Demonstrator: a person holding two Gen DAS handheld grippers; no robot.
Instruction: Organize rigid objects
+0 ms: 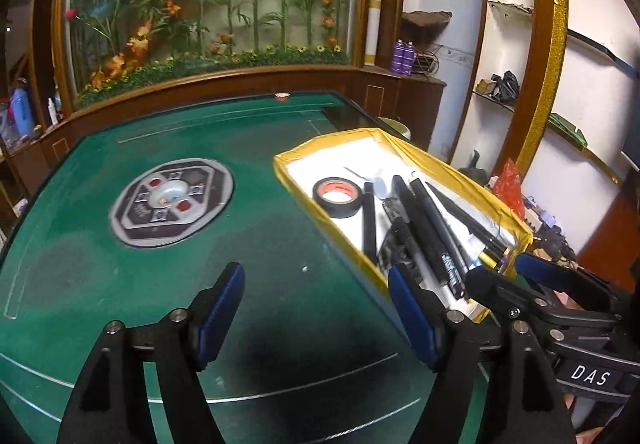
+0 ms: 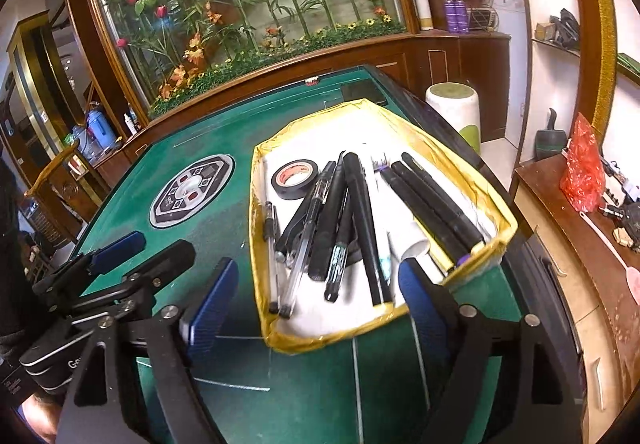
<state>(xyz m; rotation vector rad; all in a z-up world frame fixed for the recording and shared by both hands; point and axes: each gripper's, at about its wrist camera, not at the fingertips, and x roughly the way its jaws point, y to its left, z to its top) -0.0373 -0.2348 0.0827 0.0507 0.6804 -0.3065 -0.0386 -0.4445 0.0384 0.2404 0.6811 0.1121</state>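
Observation:
A white tray with a yellow taped rim (image 1: 292,180) (image 2: 256,204) sits on the green mahjong table. It holds a black tape roll (image 1: 337,198) (image 2: 295,177), several black pens and markers (image 1: 424,228) (image 2: 356,216) and a clear pen (image 2: 304,228). My left gripper (image 1: 316,316) is open and empty over the bare felt, left of the tray's near corner. My right gripper (image 2: 320,308) is open and empty at the tray's near edge; it shows in the left wrist view (image 1: 504,272).
A round control panel (image 1: 172,202) (image 2: 192,190) sits in the table's middle. A dark flat object (image 2: 362,92) lies at the far corner. A white stool (image 2: 454,108) and a wooden cabinet with clutter (image 2: 560,212) stand to the right.

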